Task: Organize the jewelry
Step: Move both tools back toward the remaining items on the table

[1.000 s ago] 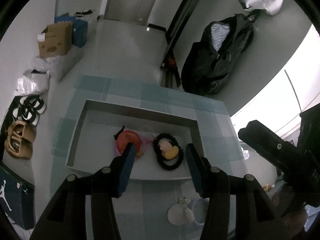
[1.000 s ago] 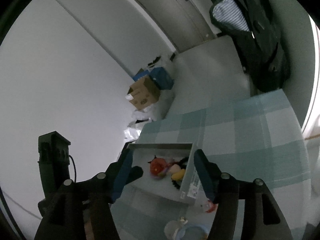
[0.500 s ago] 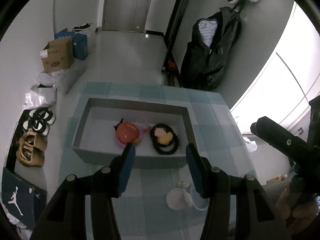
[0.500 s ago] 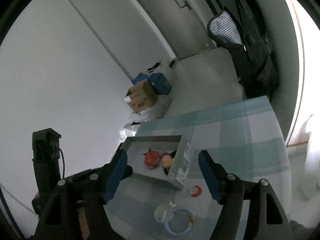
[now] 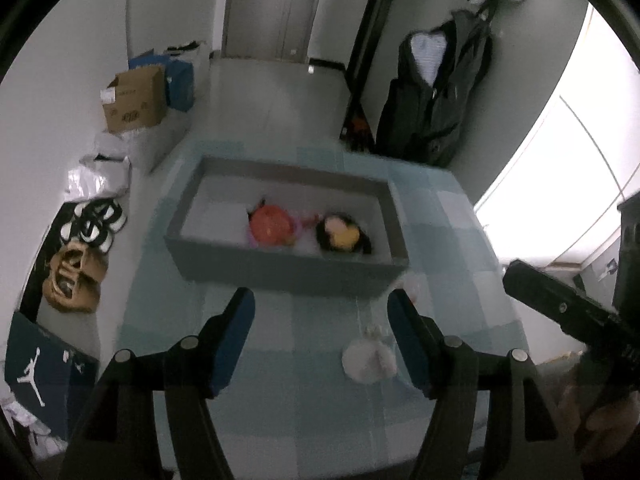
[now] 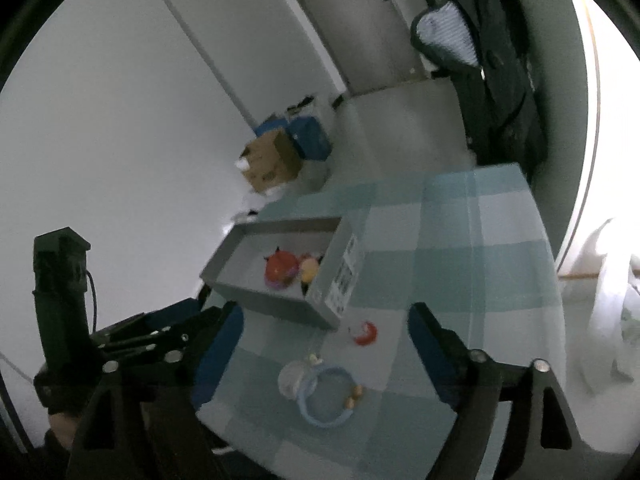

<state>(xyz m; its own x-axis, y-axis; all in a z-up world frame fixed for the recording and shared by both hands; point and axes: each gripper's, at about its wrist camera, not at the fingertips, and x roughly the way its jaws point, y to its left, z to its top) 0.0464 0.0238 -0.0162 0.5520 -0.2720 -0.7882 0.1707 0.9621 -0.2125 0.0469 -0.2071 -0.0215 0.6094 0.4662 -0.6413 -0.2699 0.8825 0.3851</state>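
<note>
A grey box [image 5: 280, 270] stands on the checked tablecloth [image 5: 304, 396]; it also shows in the right wrist view [image 6: 276, 304]. Inside lie a red-orange piece [image 5: 270, 226] and a black bead ring with a yellow piece [image 5: 345, 236]. Outside the box lie a white round piece [image 5: 368, 360], a blue ring bracelet [image 6: 326, 396] and a small red piece [image 6: 365, 333]. My left gripper [image 5: 322, 320] is open and empty, above the cloth in front of the box. My right gripper [image 6: 326, 330] is open and empty, high above the loose pieces.
A black bag [image 5: 436, 96] leans on the far wall. Cardboard and blue boxes [image 5: 136, 100] and shoes [image 5: 84, 248] lie on the floor at left. A door [image 5: 276, 4] is at the back. The table ends near the lower edge of the right wrist view.
Both grippers have pulled back and up from the box. The left gripper's jaws have opened wider. The box and loose pieces have not moved.
</note>
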